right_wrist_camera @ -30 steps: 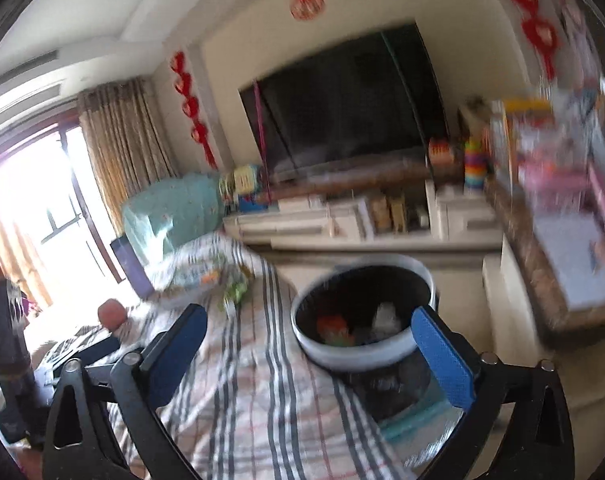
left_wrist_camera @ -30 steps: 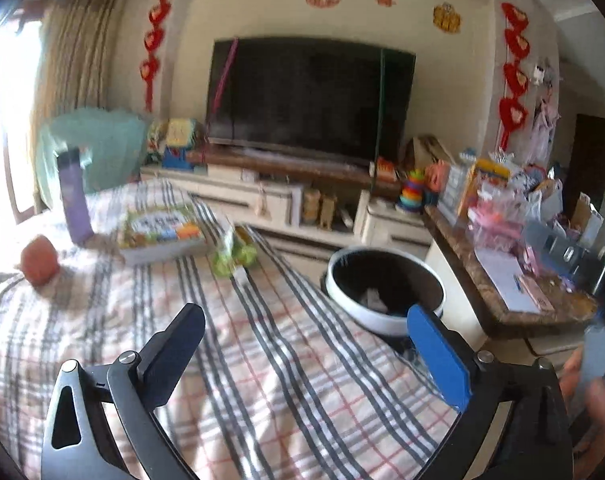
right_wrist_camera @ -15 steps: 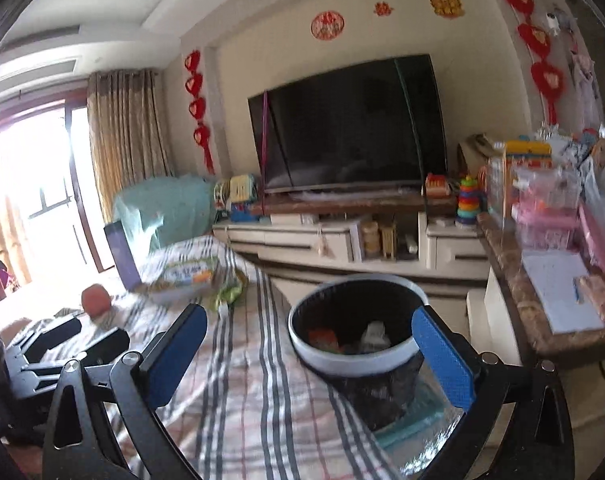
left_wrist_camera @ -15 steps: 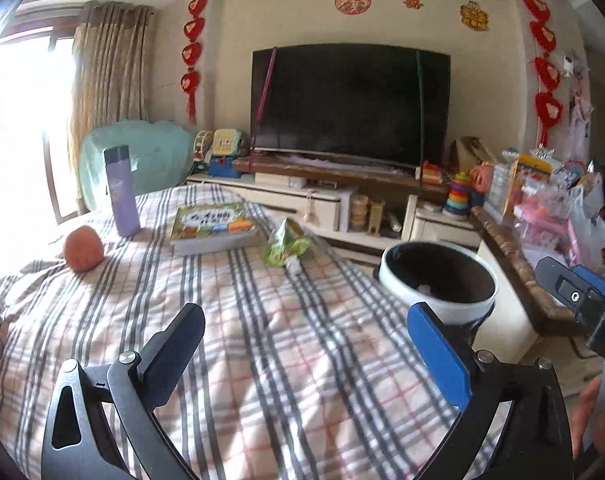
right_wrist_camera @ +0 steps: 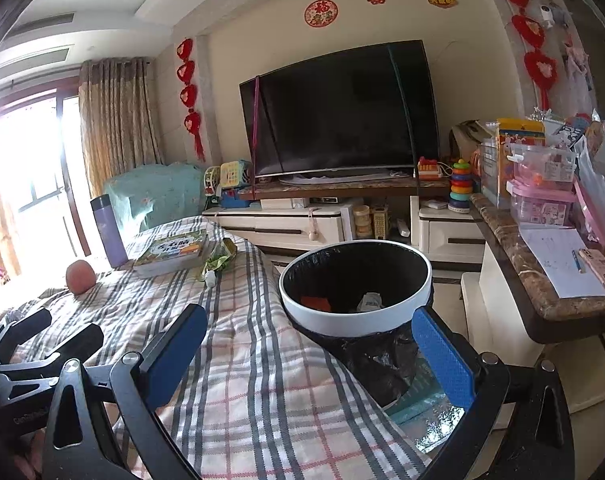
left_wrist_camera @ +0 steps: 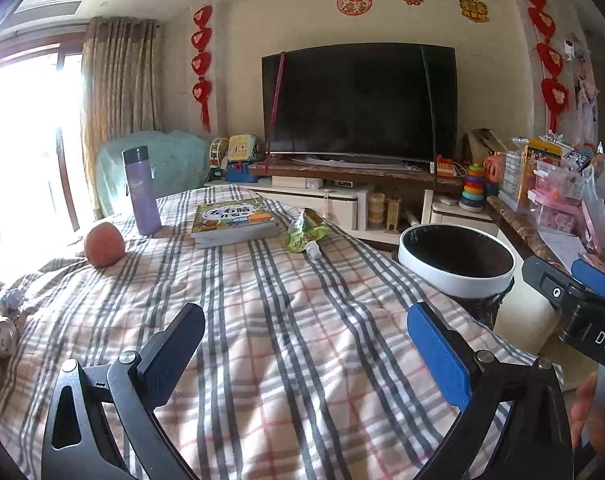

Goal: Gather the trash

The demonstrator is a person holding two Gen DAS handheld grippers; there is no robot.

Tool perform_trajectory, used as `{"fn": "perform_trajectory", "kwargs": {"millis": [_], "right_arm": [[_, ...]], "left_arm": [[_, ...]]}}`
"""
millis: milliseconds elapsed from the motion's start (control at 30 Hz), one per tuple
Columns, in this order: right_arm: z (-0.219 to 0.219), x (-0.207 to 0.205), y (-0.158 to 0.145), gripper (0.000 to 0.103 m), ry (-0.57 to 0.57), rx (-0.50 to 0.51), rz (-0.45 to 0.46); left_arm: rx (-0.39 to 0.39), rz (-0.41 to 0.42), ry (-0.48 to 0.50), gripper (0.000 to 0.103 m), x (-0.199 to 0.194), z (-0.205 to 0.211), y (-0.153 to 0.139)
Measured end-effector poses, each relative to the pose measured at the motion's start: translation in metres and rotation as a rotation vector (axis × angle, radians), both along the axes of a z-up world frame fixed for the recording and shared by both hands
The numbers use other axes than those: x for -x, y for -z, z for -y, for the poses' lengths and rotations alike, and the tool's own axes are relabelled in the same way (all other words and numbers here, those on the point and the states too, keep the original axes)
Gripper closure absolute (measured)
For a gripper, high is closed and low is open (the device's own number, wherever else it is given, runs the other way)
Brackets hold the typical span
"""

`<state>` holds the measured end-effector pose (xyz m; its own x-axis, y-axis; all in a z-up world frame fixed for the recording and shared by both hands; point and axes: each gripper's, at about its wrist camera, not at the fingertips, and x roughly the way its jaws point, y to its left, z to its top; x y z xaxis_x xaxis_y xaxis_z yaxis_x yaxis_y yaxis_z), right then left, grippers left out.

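Left wrist view: the left hand-held gripper [left_wrist_camera: 304,344] hangs released over the near part of the plaid-covered surface [left_wrist_camera: 262,320], jaws wide and holding nothing. Toward the far edge lie a green wrapper [left_wrist_camera: 304,232], a book [left_wrist_camera: 234,220], a purple bottle [left_wrist_camera: 141,190] and an orange fruit [left_wrist_camera: 103,245]; a can [left_wrist_camera: 2,336] sits at the left edge. In the right wrist view the right hand-held gripper [right_wrist_camera: 308,346] is likewise released and empty, above the surface's right edge. Just beside that edge stands the black-lined trash bin [right_wrist_camera: 356,320], with scraps inside.
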<state>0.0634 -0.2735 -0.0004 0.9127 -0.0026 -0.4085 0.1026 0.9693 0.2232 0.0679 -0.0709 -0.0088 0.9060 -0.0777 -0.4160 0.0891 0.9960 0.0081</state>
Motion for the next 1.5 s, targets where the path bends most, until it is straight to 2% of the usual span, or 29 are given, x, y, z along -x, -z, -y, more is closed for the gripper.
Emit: {"fn": "perform_trajectory", "kwargs": {"millis": [900,1500], "right_arm": [[-0.014,0.006,-0.003,0.000,-0.011,0.043,0.048],[-0.013,0.009,-0.007,0.000,-0.015,0.035,0.057]], "left_arm": [[0.003,0.039,0.003,0.001,0.008,-0.005,0.004],[0.010,0.028,0.001,0.001,0.007,-0.007,0.006]]}}
